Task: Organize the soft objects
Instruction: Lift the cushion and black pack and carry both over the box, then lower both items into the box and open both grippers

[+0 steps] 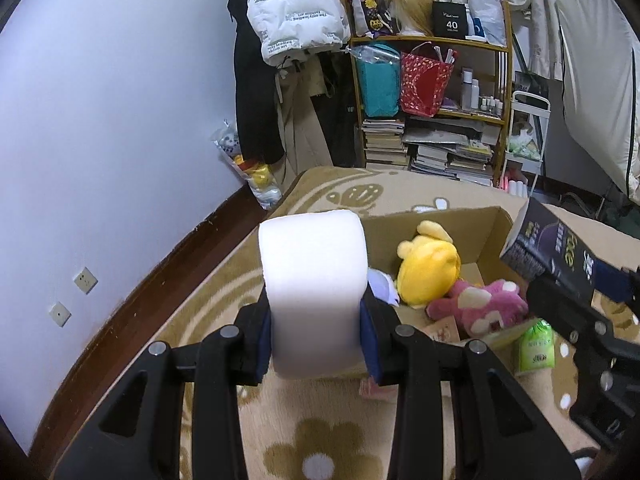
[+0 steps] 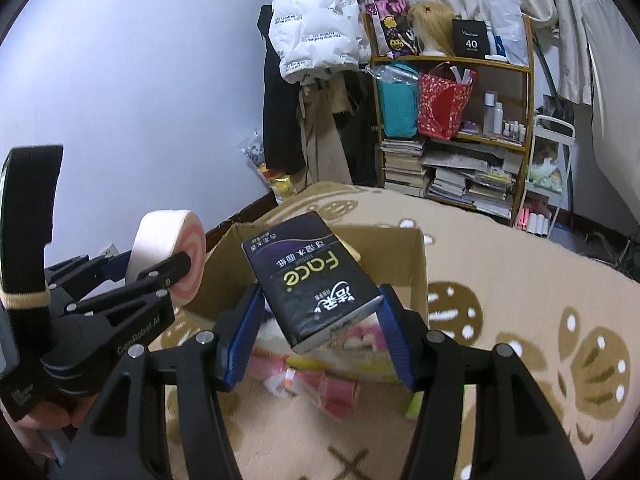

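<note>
My left gripper (image 1: 316, 324) is shut on a white swiss-roll cushion (image 1: 314, 280) and holds it above the near-left edge of an open cardboard box (image 1: 472, 220). In the right wrist view the cushion (image 2: 168, 256) shows a pink spiral end. My right gripper (image 2: 320, 316) is shut on a black face-tissue pack (image 2: 310, 276) and holds it over the box (image 2: 416, 264). The pack also shows in the left wrist view (image 1: 548, 252) at the right. In the box lie a yellow plush (image 1: 430, 266) and a pink plush (image 1: 480, 306).
A beige patterned rug (image 1: 320, 432) covers the floor. A green tissue pack (image 1: 536, 346) and pink packets (image 2: 320, 384) lie on it by the box. A cluttered shelf (image 1: 432, 108), hanging coats (image 1: 292, 12) and a floor bag of toys (image 1: 256, 172) stand behind.
</note>
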